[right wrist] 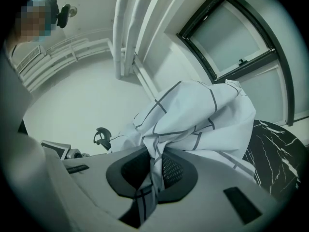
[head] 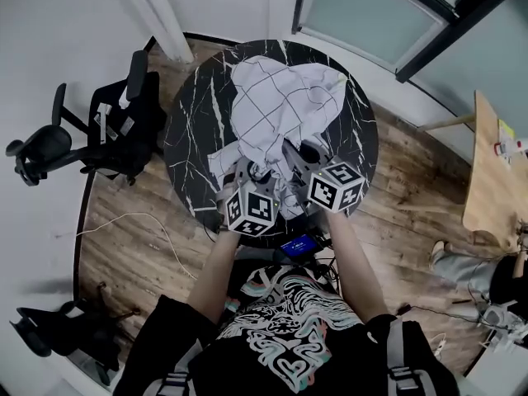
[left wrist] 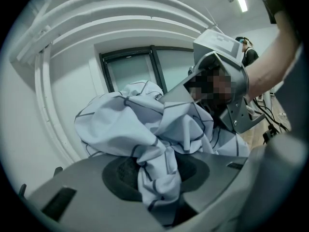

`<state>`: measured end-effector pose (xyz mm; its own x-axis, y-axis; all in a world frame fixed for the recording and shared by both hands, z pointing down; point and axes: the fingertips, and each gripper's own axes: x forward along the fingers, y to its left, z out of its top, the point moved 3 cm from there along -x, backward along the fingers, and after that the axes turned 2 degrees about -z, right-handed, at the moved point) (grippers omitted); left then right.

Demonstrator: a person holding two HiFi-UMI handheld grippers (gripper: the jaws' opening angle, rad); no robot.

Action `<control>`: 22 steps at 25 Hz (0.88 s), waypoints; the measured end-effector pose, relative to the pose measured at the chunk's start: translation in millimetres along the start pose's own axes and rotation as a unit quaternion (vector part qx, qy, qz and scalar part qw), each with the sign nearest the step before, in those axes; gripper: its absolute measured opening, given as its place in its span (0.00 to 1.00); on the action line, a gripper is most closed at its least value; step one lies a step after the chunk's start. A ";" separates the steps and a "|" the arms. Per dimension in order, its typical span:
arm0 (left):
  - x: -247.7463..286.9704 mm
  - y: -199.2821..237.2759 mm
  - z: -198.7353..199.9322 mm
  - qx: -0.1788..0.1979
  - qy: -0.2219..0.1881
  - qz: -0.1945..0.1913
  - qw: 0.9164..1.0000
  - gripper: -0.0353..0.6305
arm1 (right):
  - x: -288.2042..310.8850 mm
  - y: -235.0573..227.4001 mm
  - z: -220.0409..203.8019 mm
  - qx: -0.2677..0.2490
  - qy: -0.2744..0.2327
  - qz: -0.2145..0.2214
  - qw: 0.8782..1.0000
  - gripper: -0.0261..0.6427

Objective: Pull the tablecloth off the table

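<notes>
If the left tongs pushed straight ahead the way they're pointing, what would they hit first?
The bunched tablecloth: the left tongs are pinching it, and it fills the line ahead. What lies behind the cloth is hidden.

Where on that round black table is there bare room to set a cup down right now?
There are two bare crescents on the table: a wide one between the bunched tablecloth and the left rim, and a narrower one along the right rim. The near edge is crowded: the left gripper and right gripper both clamp the cloth there.
</notes>
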<state>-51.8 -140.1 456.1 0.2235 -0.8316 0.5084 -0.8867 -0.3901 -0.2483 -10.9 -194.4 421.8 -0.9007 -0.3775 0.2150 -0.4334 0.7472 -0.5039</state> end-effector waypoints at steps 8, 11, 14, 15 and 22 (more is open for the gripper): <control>-4.5 10.2 28.0 0.005 -0.038 0.007 0.999 0.30 | -7.7 8.4 30.2 -0.019 -0.036 -0.001 0.999 0.10; -6.9 12.2 35.5 0.006 -0.047 0.010 0.999 0.30 | -10.4 11.3 37.6 -0.024 -0.044 0.000 0.999 0.10; -10.0 13.9 41.6 0.010 -0.055 0.013 0.998 0.30 | -13.3 14.8 43.4 -0.027 -0.054 0.000 0.998 0.10; -11.2 14.0 44.0 0.011 -0.058 0.015 0.998 0.30 | -14.8 16.2 45.5 -0.029 -0.057 0.000 0.998 0.10; -20.7 16.0 59.2 0.016 -0.077 0.025 0.997 0.30 | -23.5 28.4 61.5 -0.051 -0.074 0.002 0.996 0.10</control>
<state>-46.7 -152.5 392.8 0.2411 -0.9004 0.3622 -0.8859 -0.3566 -0.2968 -0.1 -197.9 351.0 -0.8917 -0.4450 0.0833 -0.4369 0.7977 -0.4157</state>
